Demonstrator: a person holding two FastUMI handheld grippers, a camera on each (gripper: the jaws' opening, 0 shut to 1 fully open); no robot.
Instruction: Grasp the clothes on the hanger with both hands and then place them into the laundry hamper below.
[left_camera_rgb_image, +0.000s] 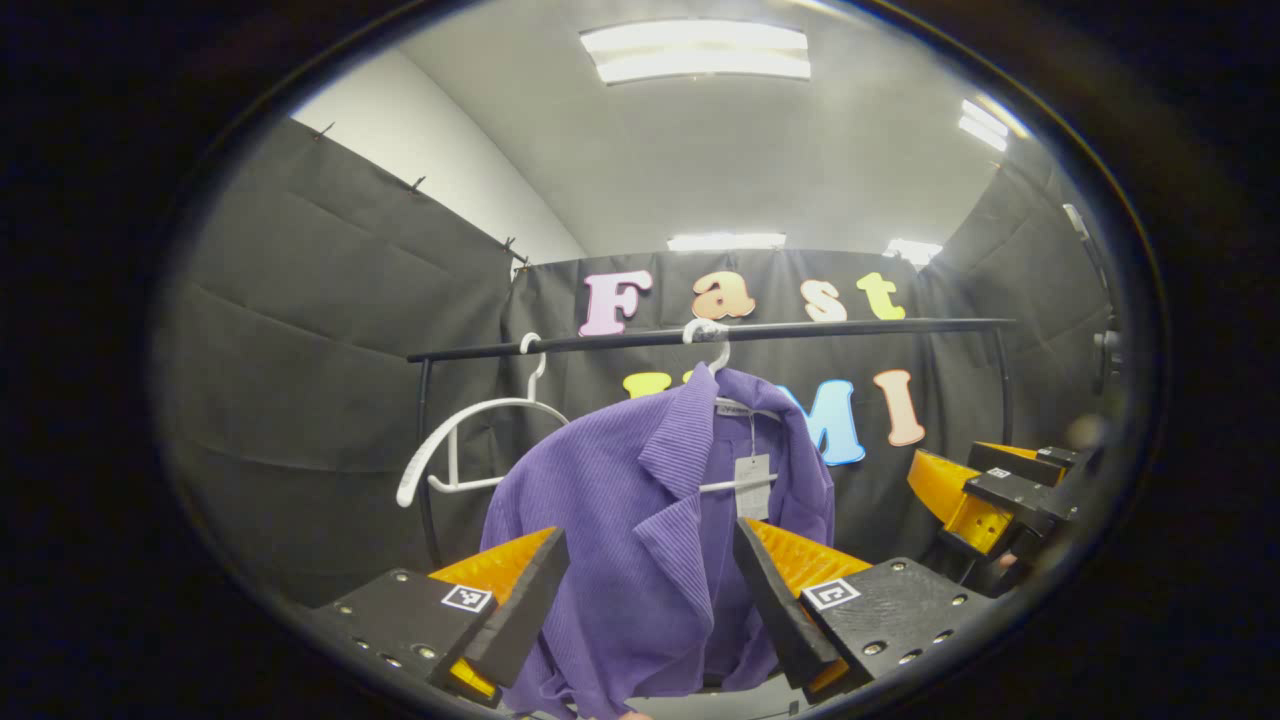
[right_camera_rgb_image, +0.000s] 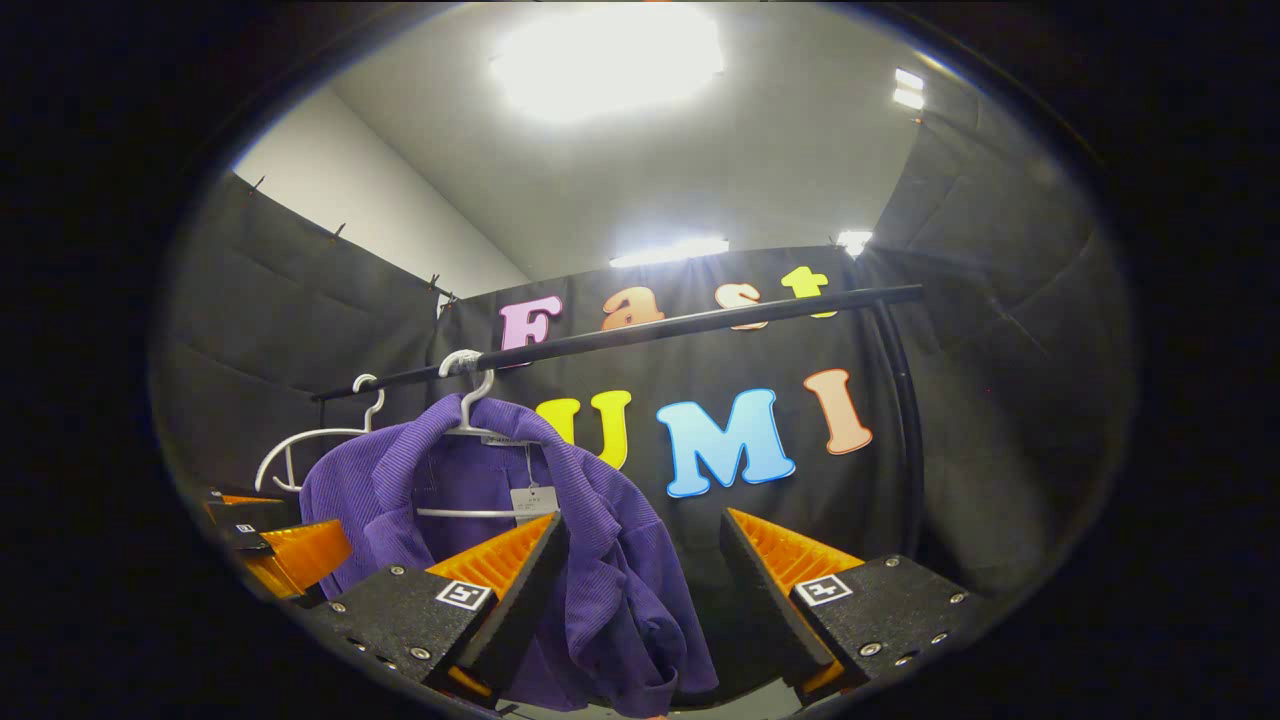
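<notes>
- Purple ribbed garment (left_camera_rgb_image: 640, 530), collared, open at the front, with a pale tag (left_camera_rgb_image: 752, 486) dangling inside the neck opening.
- It hangs on a white hanger (left_camera_rgb_image: 715, 345) hooked over the black rail (left_camera_rgb_image: 800, 330); long axis runs top to bottom, collar up, hem down and out of frame at the bottom.
- In the left gripper view the open front faces you, lapels (left_camera_rgb_image: 680, 500) folded outward, and one shoulder drapes down to the left.
- In the right gripper view the same garment (right_camera_rgb_image: 600, 560) sits at lower left, bunched at the hem, sleeve edge curled near the bottom; hanger (right_camera_rgb_image: 470, 390) and tag (right_camera_rgb_image: 533, 500) are visible there too.
- A second white hanger (left_camera_rgb_image: 470, 440), bare, hangs on the rail just left of the loaded one; it also shows in the right gripper view (right_camera_rgb_image: 310, 445).
- Your left claw (left_camera_rgb_image: 650, 585) is spread wide, with cloth seen in the gap between the fingers; neither finger presses on it, so it holds nothing.
- Your right claw (right_camera_rgb_image: 640, 580) is spread wide too; the garment overlaps its left finger in view, contact cannot be told, and nothing is clamped.
- The other claw shows at the right edge of the left gripper view (left_camera_rgb_image: 1000, 490), beside the garment, and at the left edge of the right gripper view (right_camera_rgb_image: 270, 545).
- Ceiling lights (left_camera_rgb_image: 695, 50) are on overhead.
</notes>
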